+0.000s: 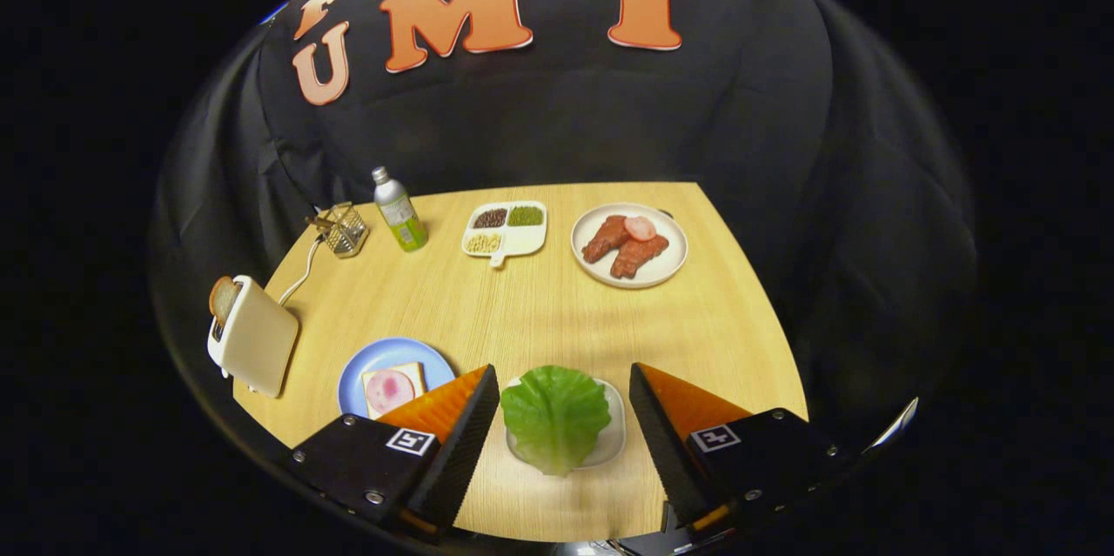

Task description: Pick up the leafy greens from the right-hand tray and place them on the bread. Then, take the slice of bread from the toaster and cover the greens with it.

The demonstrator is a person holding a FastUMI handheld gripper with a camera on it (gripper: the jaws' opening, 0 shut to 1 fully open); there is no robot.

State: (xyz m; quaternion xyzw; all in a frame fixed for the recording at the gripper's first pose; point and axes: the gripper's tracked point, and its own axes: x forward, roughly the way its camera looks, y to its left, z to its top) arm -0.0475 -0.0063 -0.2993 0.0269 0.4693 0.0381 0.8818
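Gripper (564, 391) open w/ fingers either side of the leafy greens (555, 417) on small tray (614, 434); leaf prob light, floppy, so pinch its edge.

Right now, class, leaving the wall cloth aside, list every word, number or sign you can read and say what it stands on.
Bottle: it has a label, too small and blurred to read.
Markers on the claw: square black-and-white patterns, no words.
Toaster: no text seen.
Greens, between the open claw's fingers: no text.
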